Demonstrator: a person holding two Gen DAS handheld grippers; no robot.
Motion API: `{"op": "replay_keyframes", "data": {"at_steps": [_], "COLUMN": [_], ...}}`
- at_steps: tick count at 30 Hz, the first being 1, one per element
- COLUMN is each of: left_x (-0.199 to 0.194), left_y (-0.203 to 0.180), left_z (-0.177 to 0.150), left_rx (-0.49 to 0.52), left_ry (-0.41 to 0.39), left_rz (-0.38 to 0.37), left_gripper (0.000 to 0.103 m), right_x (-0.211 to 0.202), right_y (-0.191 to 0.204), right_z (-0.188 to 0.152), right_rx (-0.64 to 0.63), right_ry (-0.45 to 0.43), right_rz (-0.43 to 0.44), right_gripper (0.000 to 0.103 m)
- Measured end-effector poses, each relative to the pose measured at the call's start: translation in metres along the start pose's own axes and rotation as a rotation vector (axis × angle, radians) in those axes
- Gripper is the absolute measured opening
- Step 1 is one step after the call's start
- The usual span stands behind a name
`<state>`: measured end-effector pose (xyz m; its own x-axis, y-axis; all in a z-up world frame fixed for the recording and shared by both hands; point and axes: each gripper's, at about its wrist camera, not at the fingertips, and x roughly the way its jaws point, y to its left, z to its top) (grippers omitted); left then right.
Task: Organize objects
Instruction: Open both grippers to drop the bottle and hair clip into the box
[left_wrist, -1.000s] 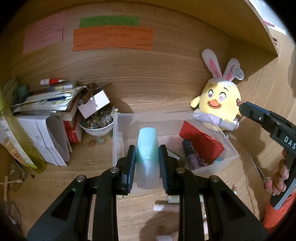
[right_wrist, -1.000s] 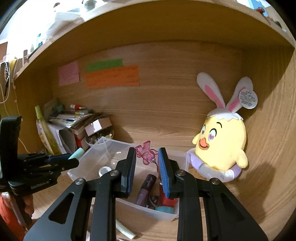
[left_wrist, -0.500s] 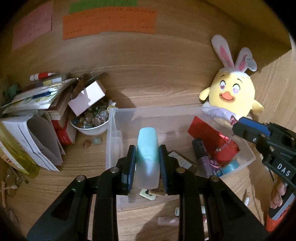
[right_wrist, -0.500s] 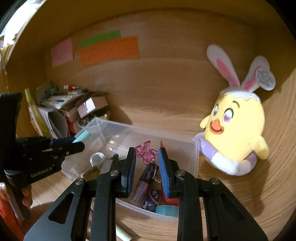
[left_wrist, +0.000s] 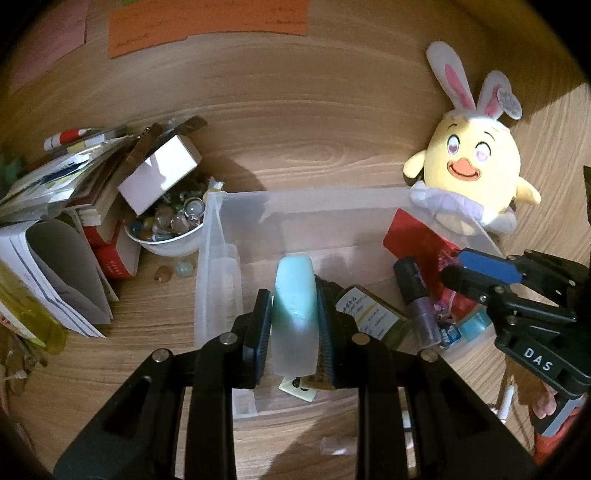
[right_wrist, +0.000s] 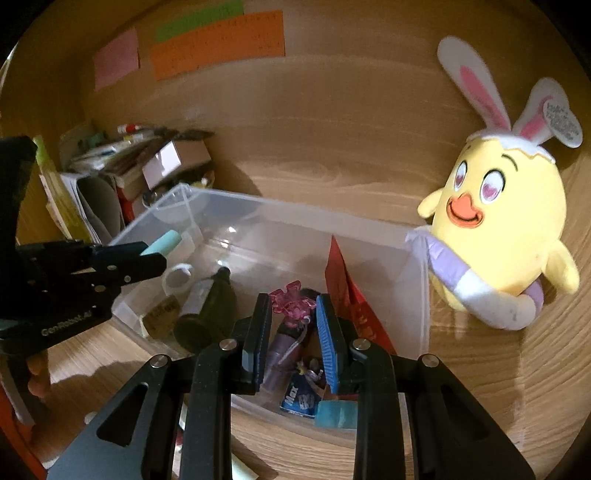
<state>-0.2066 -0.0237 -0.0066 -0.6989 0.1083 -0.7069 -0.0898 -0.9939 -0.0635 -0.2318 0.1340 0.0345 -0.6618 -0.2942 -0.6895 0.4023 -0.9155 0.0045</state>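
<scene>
A clear plastic bin (left_wrist: 306, 201) (right_wrist: 155, 218) stands on the wooden desk and holds a red packet (left_wrist: 413, 236) (right_wrist: 345, 295), a purple tube (left_wrist: 415, 295), a dark bottle (right_wrist: 207, 314) and other small items. My left gripper (left_wrist: 294, 306) (right_wrist: 151, 254) is shut on a frosted tube with a mint-green cap (left_wrist: 295, 295) (right_wrist: 164, 242), held over the bin's left part. Over the bin's right part, my right gripper (right_wrist: 293, 317) (left_wrist: 454, 266) is shut on a pink translucent trinket (right_wrist: 291, 306).
A yellow chick plush with bunny ears (left_wrist: 469, 170) (right_wrist: 506, 221) leans against the bin's right corner. Left of the bin sit a white bowl of glass pebbles (left_wrist: 166, 229), a small box (left_wrist: 159, 177) and stacked books and papers (left_wrist: 55, 192). Coloured notes (right_wrist: 218, 44) hang on the back wall.
Both grippers have come down and forward over the bin, each still holding its item. The right gripper now hangs above the bin's contents.
</scene>
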Motion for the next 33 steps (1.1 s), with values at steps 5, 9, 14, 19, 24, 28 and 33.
{"op": "replay_keyframes", "data": {"at_steps": [5, 9, 14, 19, 24, 28, 33], "left_x": [-0.002, 0.000, -0.002, -0.014, -0.029, -0.044, -0.058], "left_y": [-0.002, -0.001, -0.003, -0.010, -0.012, -0.009, -0.010], "left_z": [0.001, 0.001, -0.001, -0.001, 0.001, 0.002, -0.001], "left_rx": [0.014, 0.013, 0.019, 0.043, 0.046, 0.033, 0.035], "left_ry": [-0.006, 0.004, 0.011, -0.028, -0.061, -0.092, -0.109], "left_rz": [0.005, -0.002, -0.007, -0.012, -0.013, -0.016, -0.005], "left_gripper": [0.024, 0.025, 0.030, 0.047, 0.057, 0.066, 0.071], "right_x": [0.008, 0.012, 0.012, 0.011, 0.001, -0.011, -0.028], "right_y": [-0.002, -0.002, -0.003, -0.001, 0.006, 0.010, 0.012], "right_z": [-0.002, -0.003, -0.003, -0.003, -0.001, 0.001, -0.001], "right_rx": [0.003, 0.002, 0.011, 0.015, -0.005, -0.018, -0.021], "right_ry": [0.035, 0.049, 0.051, 0.047, 0.014, -0.017, -0.048], "right_rz": [-0.005, -0.007, 0.003, 0.010, -0.003, -0.019, -0.030], "right_gripper": [0.023, 0.023, 0.023, 0.034, 0.048, 0.056, 0.057]}}
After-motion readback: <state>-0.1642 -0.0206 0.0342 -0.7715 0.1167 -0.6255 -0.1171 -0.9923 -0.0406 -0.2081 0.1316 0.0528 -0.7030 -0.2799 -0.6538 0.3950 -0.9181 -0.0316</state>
